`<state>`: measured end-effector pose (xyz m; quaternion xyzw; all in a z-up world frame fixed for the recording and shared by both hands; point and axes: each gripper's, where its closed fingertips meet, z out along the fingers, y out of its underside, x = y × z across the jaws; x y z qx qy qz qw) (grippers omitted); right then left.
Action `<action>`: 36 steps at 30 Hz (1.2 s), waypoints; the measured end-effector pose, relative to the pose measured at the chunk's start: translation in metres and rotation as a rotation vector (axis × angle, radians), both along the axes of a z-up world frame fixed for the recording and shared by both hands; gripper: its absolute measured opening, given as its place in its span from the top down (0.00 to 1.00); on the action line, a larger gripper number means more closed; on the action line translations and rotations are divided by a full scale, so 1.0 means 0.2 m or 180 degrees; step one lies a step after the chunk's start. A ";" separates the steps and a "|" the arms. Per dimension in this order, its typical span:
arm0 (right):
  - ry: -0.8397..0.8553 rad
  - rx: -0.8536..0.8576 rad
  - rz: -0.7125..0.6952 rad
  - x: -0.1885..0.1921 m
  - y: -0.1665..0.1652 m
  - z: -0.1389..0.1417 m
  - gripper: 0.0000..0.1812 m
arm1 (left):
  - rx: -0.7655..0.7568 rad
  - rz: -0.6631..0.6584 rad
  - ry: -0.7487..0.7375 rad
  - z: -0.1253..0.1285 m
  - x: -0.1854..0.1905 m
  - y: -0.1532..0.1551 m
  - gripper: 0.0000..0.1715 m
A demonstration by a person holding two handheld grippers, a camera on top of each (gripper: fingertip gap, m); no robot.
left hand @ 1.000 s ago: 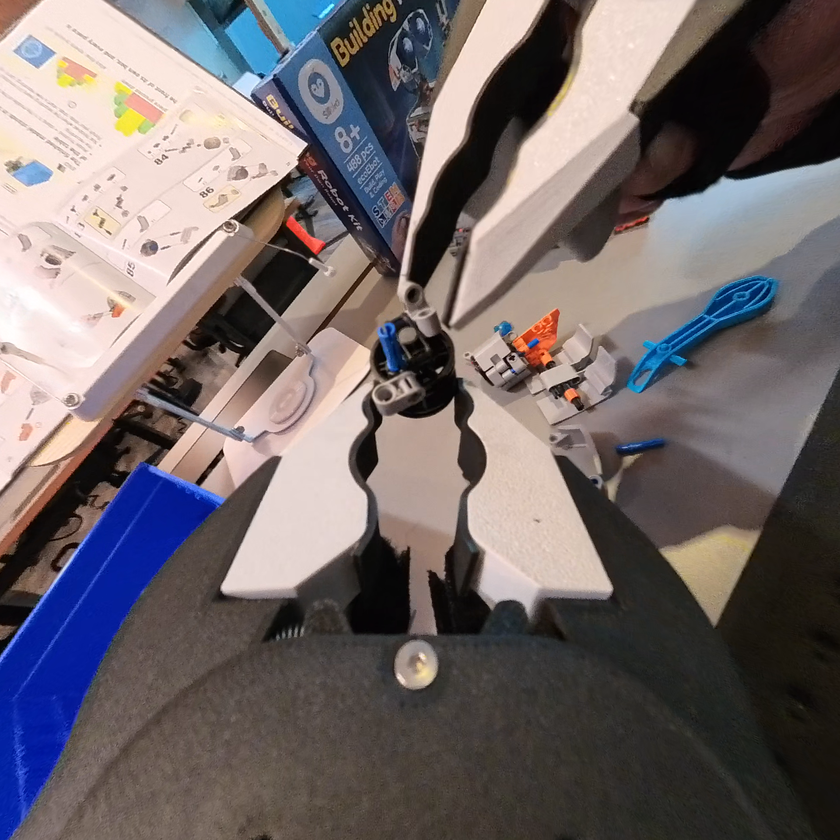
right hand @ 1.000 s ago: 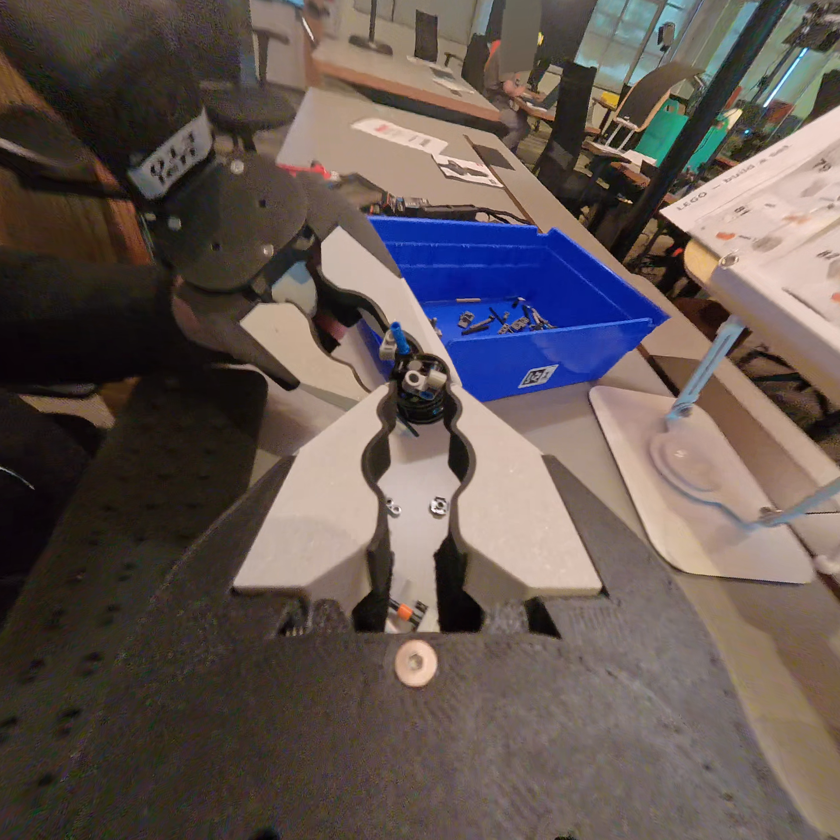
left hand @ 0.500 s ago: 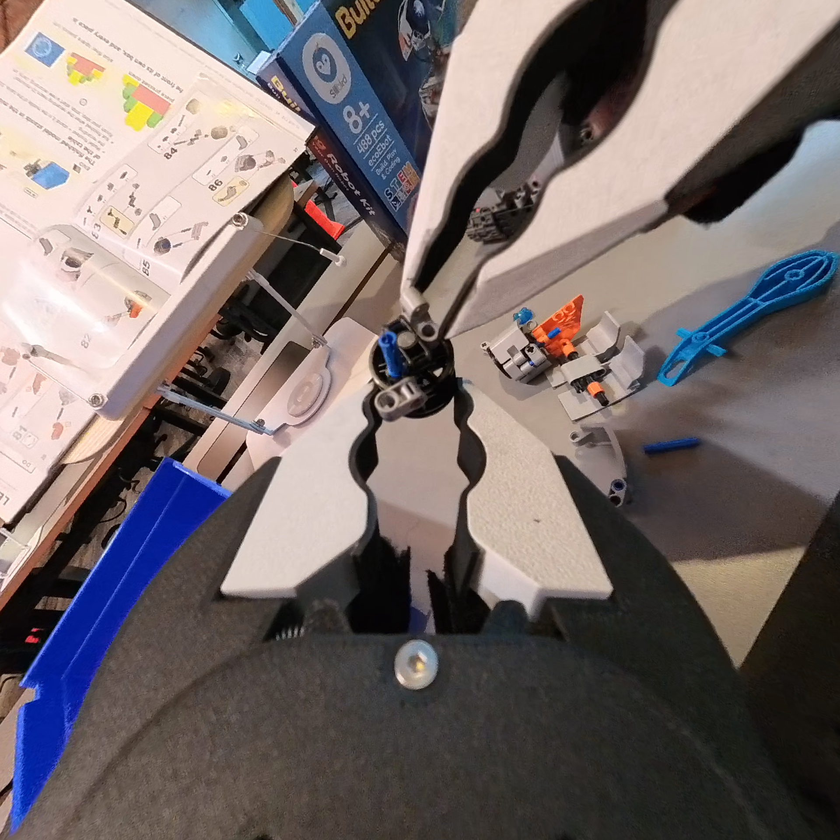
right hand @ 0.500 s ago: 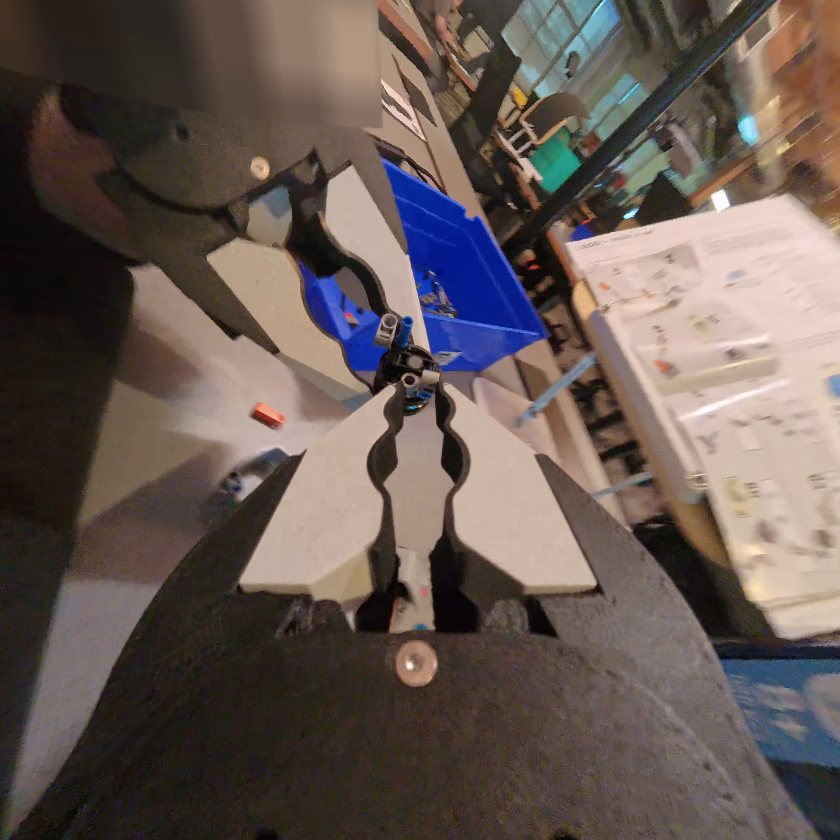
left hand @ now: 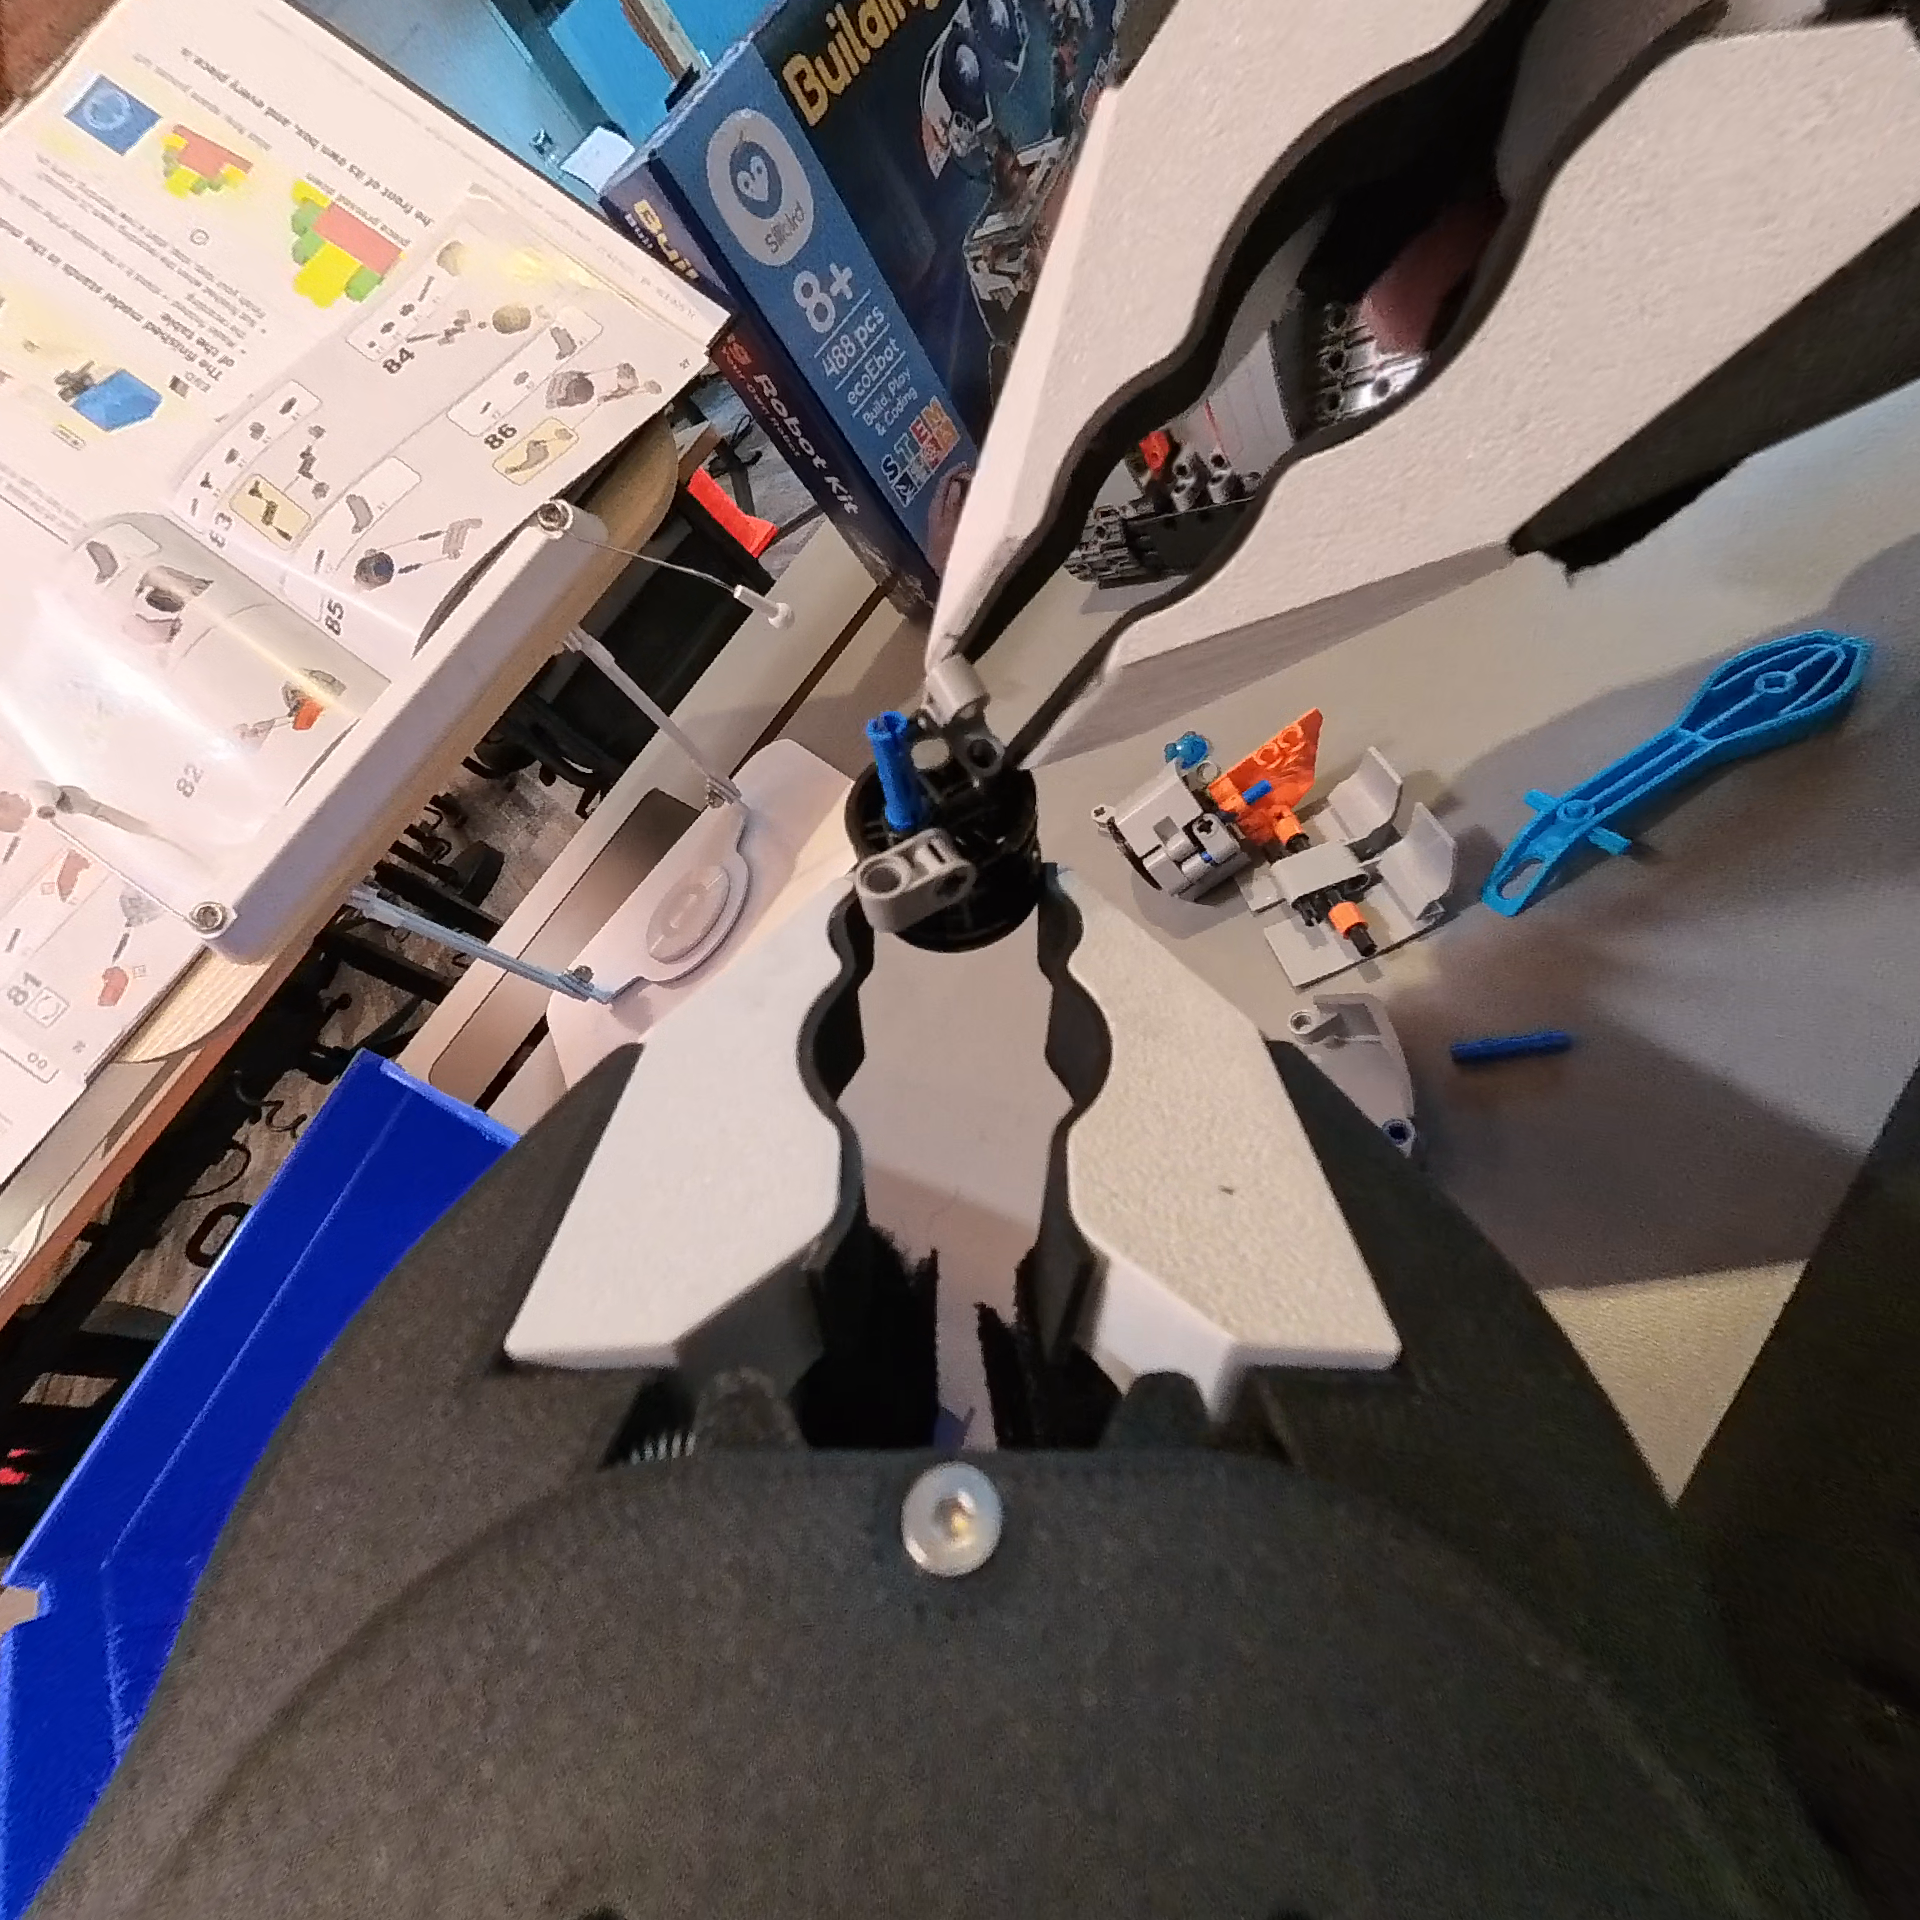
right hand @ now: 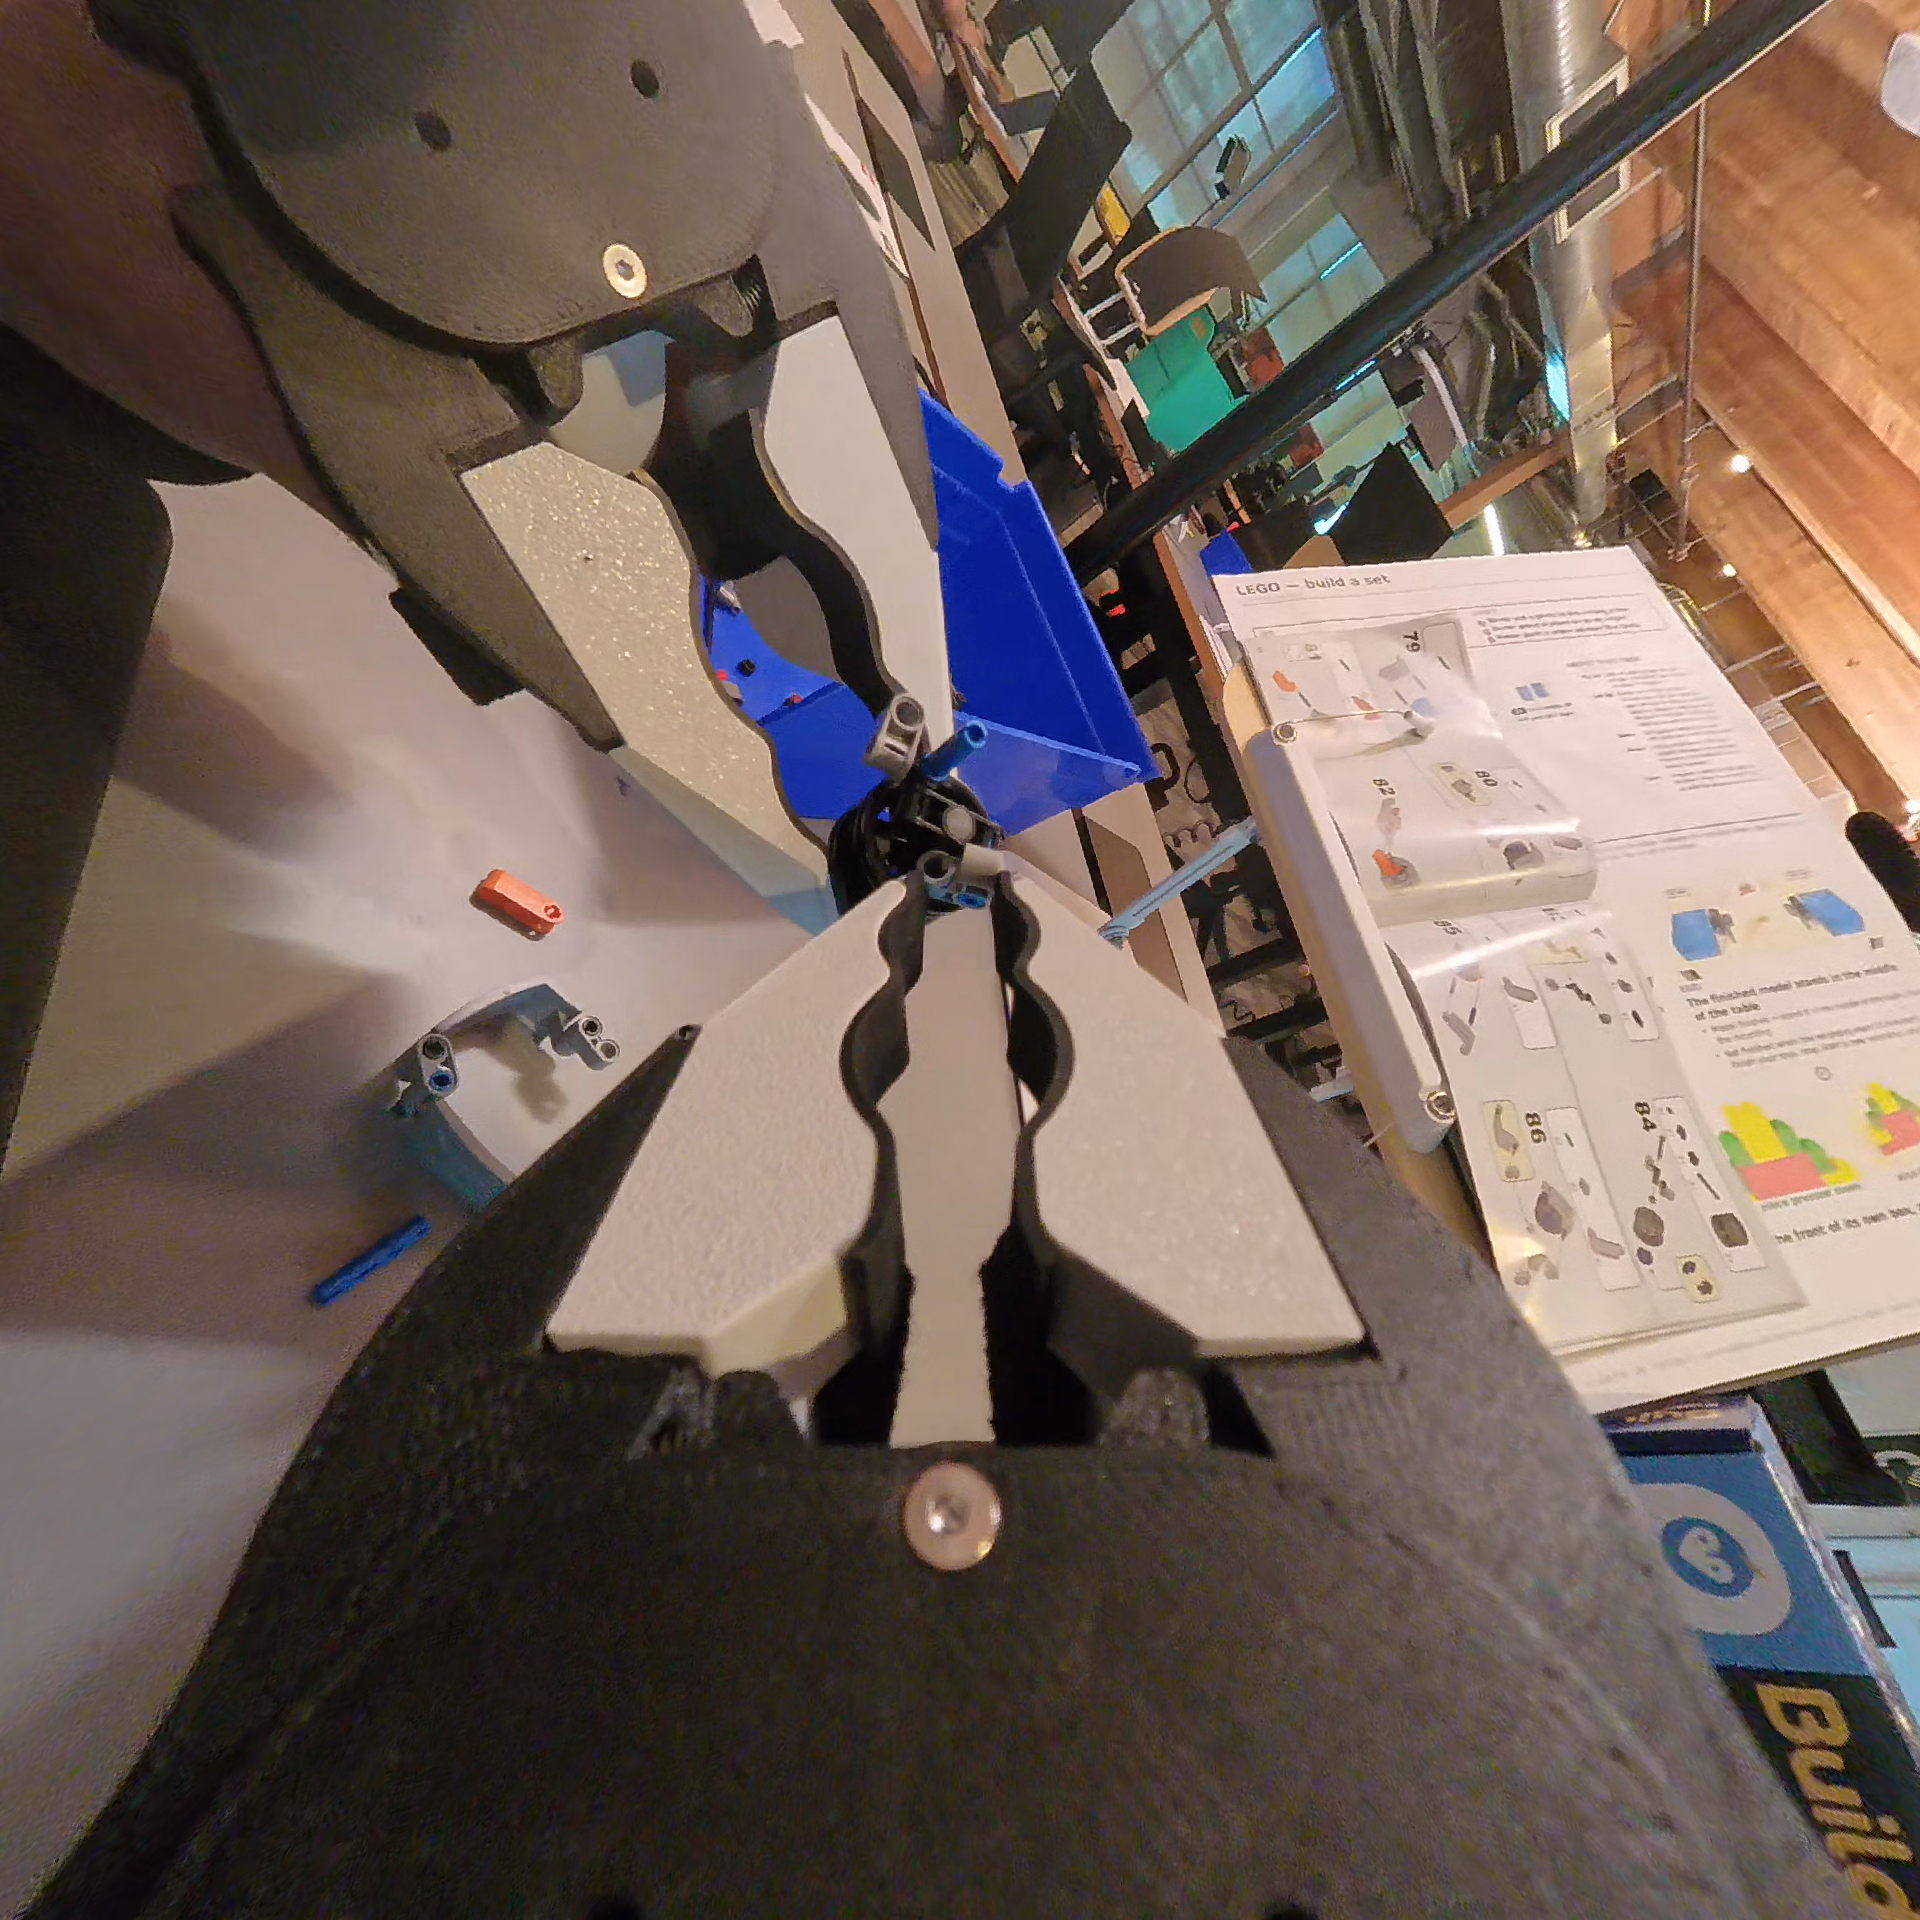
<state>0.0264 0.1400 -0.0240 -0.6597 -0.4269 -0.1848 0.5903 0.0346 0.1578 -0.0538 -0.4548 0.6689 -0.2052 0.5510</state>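
Observation:
My left gripper (left hand: 945,888) is shut on a black wheel hub (left hand: 956,831), held above the grey table. A blue pin (left hand: 891,769) and a grey connector (left hand: 914,868) stick out of the hub. My right gripper (right hand: 958,883) is shut on a small light grey connector (right hand: 961,854) and holds it against the hub (right hand: 883,831). In the left wrist view the right gripper (left hand: 961,681) comes in from the upper right, and its connector (left hand: 958,694) touches the hub's top. In the right wrist view the left gripper (right hand: 862,769) reaches in from the upper left.
A blue bin (left hand: 208,1351) (right hand: 1018,644) stands beside an instruction booklet on a stand (left hand: 260,416) (right hand: 1558,935) and a blue kit box (left hand: 831,260). On the table lie a grey-orange sub-assembly (left hand: 1268,831), a light blue tool (left hand: 1683,748), a blue axle (left hand: 1507,1047), a grey curved panel (right hand: 499,1039) and an orange piece (right hand: 516,902). Only a small space, under 4 cm, lies between the two pairs of fingers.
The right gripper has rolled and tilted, so its view has swung from the bin to the booklet. It has come closer and brought its grey connector down onto the hub. The left gripper keeps its hold.

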 end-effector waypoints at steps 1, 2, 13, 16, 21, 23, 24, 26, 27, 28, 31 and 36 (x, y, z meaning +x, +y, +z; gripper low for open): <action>0.0016 -0.0012 0.0011 0.00 0.00 0.00 0.94 | -0.0003 -0.0008 0.0003 0.00 0.00 0.00 0.83; 0.0056 -0.0035 0.0027 0.00 0.00 0.00 0.94 | 0.0002 -0.0015 0.0005 0.00 0.00 0.00 0.83; 0.1404 -0.0668 0.0486 0.01 -0.01 0.02 0.97 | 0.0179 -0.0062 -0.0089 0.02 -0.01 -0.01 0.83; 0.1296 -0.0606 0.0492 0.00 -0.02 0.02 0.96 | 0.0234 -0.0056 -0.0104 0.02 0.00 -0.01 0.83; 0.1450 -0.0672 0.0567 -0.01 -0.02 0.03 0.97 | 0.0386 -0.0006 -0.0130 0.04 -0.01 0.00 0.83; 0.1589 -0.0732 0.0615 -0.01 -0.03 0.04 0.97 | 0.0492 0.0023 -0.0143 0.05 -0.01 0.00 0.83; 0.1684 -0.0775 0.0649 -0.02 -0.03 0.05 0.97 | 0.0547 0.0036 -0.0156 0.06 -0.01 0.00 0.83; 0.2007 -0.0918 0.0756 -0.02 -0.04 0.07 0.97 | 0.0683 0.0064 -0.0219 0.08 -0.02 0.00 0.83; 0.2294 -0.1042 0.0864 -0.03 -0.05 0.08 0.97 | 0.0765 0.0079 -0.0270 0.10 -0.02 -0.01 0.83; 0.2678 -0.1218 0.1032 -0.04 -0.06 0.11 0.97 | 0.0837 0.0081 -0.0336 0.12 -0.03 -0.01 0.83; 0.3611 -0.1860 0.1541 -0.04 -0.09 0.12 0.97 | 0.0991 0.0096 -0.0436 0.17 -0.03 -0.03 0.83; 0.3630 -0.1703 0.1439 0.01 -0.05 0.11 0.95 | 0.0951 0.0095 -0.0448 0.15 -0.03 -0.02 0.83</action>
